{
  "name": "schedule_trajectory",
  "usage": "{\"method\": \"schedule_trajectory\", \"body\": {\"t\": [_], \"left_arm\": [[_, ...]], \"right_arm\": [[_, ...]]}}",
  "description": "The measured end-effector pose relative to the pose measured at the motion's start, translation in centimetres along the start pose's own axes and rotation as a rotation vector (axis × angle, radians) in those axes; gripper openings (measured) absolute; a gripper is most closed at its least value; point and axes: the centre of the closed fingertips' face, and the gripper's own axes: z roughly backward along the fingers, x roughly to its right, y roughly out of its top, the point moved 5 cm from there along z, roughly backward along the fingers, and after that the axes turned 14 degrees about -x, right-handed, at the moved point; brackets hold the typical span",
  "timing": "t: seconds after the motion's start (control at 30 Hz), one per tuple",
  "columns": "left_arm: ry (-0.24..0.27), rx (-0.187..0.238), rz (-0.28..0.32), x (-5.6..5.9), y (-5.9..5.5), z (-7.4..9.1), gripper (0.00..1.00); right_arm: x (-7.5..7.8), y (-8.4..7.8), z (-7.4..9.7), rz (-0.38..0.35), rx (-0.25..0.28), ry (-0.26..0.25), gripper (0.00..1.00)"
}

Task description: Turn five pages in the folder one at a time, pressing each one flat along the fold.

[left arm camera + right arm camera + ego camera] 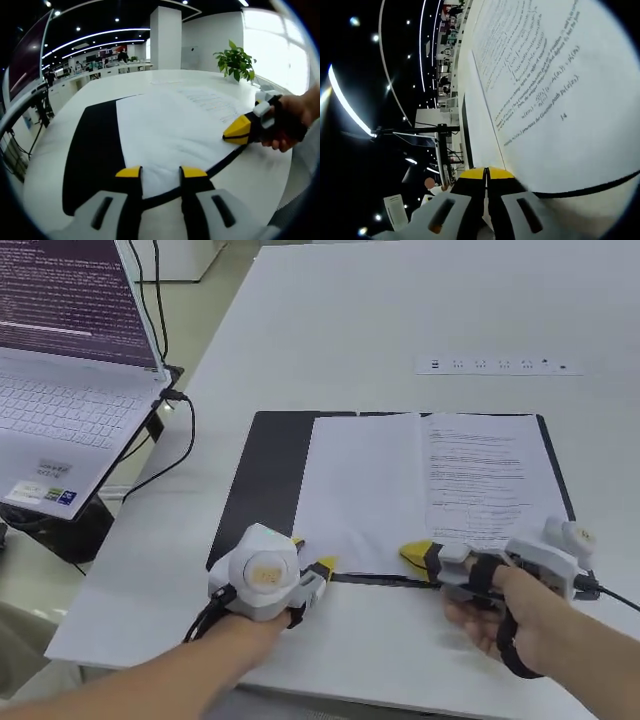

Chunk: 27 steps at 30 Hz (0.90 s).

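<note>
Pressing at the foot of the fold in the folder [262,480], which lies open flat on the white bench [380,320].
The right gripper [485,173] has its yellow-tipped jaws closed tip to tip at the lower edge of the printed page [490,480], just beside the fold; whether a sheet is nipped between them cannot be told. The left gripper [160,172] hovers at the folder's near edge by the blank sheet [360,490], jaws a little apart and holding nothing. To press well, the closed tips should probably run slowly up the fold with light, even pressure while the other gripper steadies the blank sheet, since thin matte paper likely creases and slides easily on the smooth black cover.
</note>
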Motion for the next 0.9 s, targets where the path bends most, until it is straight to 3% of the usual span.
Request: {"method": "schedule_trajectory", "body": {"t": [0.13, 0.3, 0.37, 0.4, 0.47, 0.5, 0.63, 0.7, 0.77, 0.83, 0.9], "left_arm": [[0.002, -0.004, 0.005, 0.0, 0.1, 0.0, 0.28], [0.014, -0.038, 0.017, 0.1, 0.3, 0.1, 0.27], [0.014, -0.085, 0.035, 0.0, 0.2, 0.5, 0.25], [0.0, -0.124, 0.071, 0.0, 0.1, 0.8, 0.24], [-0.029, -0.176, 0.13, 0.1, -0.1, 1.5, 0.22], [-0.039, -0.194, 0.158, 0.0, 0.0, 2.0, 0.22], [-0.062, -0.122, 0.176, -0.1, 0.9, 4.5, 0.27], [-0.064, -0.11, 0.179, -0.1, 1.0, 5.7, 0.31], [-0.056, -0.101, 0.17, -0.1, 1.1, 6.8, 0.36], [-0.051, -0.083, 0.154, -0.1, 1.2, 7.7, 0.41], [-0.038, -0.058, 0.135, 0.1, 1.5, 8.9, 0.44]], "right_arm": [[0.2, -1.4, 0.6, -0.031, -0.014, 0.013, 0.0], [-0.7, -3.2, 1.6, -0.013, -0.021, 0.019, 0.0], [-1.5, -3.7, 2.4, 0.031, -0.007, 0.014, 0.0], [-1.9, -4.1, 3.0, 0.07, -0.007, 0.0, 0.0], [-2.5, -4.3, 4.2, 0.176, 0.018, -0.063, 0.0], [-2.6, -4.3, 4.5, 0.19, 0.025, -0.075, 0.0], [-4.2, -4.6, 7.9, 0.384, 0.101, -0.186, 0.0], [-4.3, -4.3, 9.7, 0.434, 0.159, -0.243, 0.0], [-4.6, -4.1, 11.4, 0.48, 0.223, -0.261, 0.0], [-4.6, -4.3, 12.3, 0.505, 0.233, -0.282, 0.0], [-4.9, -4.3, 14.1, 0.562, 0.289, -0.341, 0.09]]}}
